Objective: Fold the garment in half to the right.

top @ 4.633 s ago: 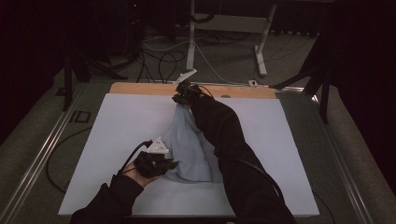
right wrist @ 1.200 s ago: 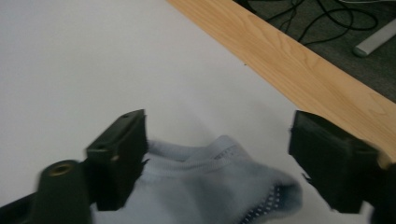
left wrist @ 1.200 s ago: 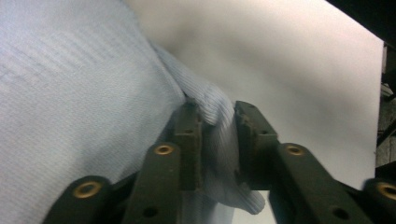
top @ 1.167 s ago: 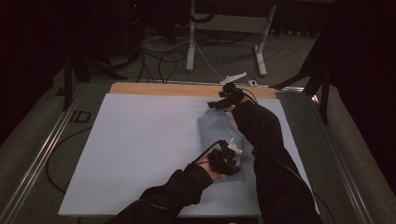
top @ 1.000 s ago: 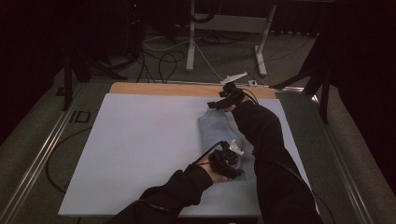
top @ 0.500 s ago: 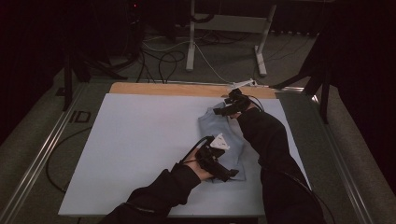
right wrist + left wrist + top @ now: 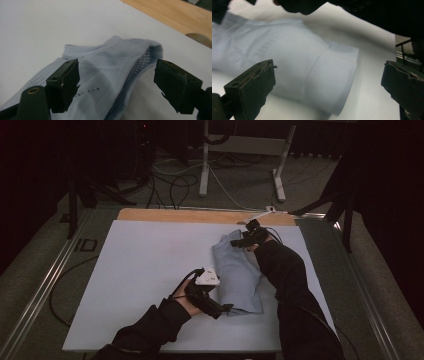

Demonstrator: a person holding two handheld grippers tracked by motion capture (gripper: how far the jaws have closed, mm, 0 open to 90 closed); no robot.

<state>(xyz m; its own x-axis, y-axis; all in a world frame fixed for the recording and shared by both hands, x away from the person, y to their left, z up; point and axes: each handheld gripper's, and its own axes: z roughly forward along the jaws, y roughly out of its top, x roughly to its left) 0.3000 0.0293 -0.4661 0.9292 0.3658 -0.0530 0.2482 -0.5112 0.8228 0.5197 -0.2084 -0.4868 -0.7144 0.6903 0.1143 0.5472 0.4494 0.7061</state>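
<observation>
While the left gripper (image 7: 227,308), jaws just opened wide, holds nothing at lower centre, the right gripper (image 7: 239,243), open and just narrowing, hangs over the light-blue shirt's (image 7: 239,272) collar, probably the next pinch for folding.

**Folded garment between two grippers**

Light blue folded shirt (image 7: 239,272) lies flat on white table sheet (image 7: 145,265). Left gripper (image 7: 226,309) sits at the shirt's near left corner, jaws just opened, nothing between them. Right gripper (image 7: 239,242) over the far collar end, jaws apart, just narrowing.

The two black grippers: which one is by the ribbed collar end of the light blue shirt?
The right gripper, at the light blue shirt's far end; the left gripper is at the near hem.
</observation>
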